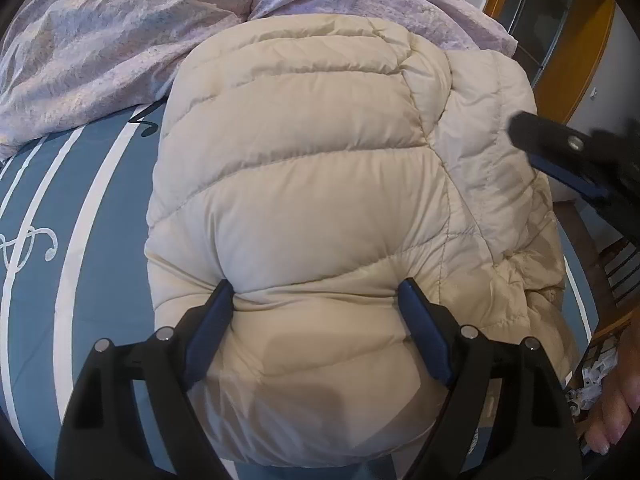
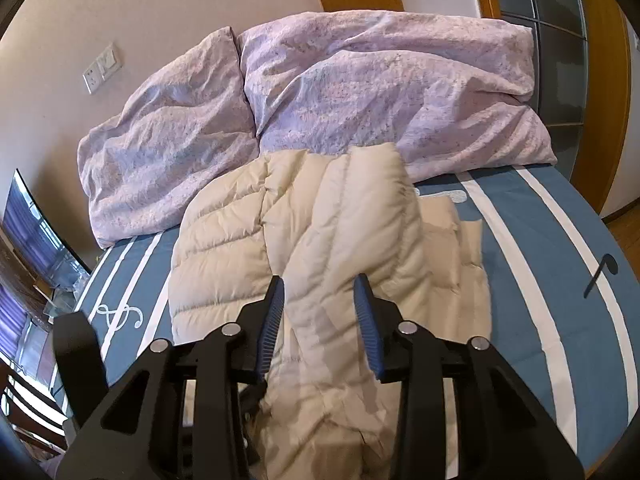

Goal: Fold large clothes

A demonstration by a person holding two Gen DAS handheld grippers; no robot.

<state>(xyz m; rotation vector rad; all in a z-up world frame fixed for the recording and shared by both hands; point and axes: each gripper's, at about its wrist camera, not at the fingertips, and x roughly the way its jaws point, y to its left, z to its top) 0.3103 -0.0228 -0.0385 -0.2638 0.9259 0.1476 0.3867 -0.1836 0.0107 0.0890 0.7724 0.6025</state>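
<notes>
On the bed (image 2: 532, 248), which wears a blue sheet with white stripes and music-note figures, lies a cream quilted down jacket (image 1: 304, 168), puffy and partly folded over itself. Behind it, toward the wall, two lilac crumpled pillows (image 2: 360, 92) rest side by side, and the jacket's far edge touches them.

From the left wrist view, the left gripper (image 1: 316, 300) hovers low over the near end of the jacket with its jaws wide apart; the blue pads (image 1: 210, 336) sit on either side of a bulge of the padding, pressing lightly against the fabric without pinching it. At the right edge of that view the right gripper (image 1: 560, 152) shows as a blurred dark shape above the jacket's folded sleeve side.

From the right wrist view, the right gripper (image 2: 319, 292) is also spread, jaws apart, with a long quilted panel of the jacket running between the fingers and toward the camera; whether the fingers touch the cloth is hard to tell. A wall socket plate (image 2: 102, 67) sits on the beige wall behind the pillows.
</notes>
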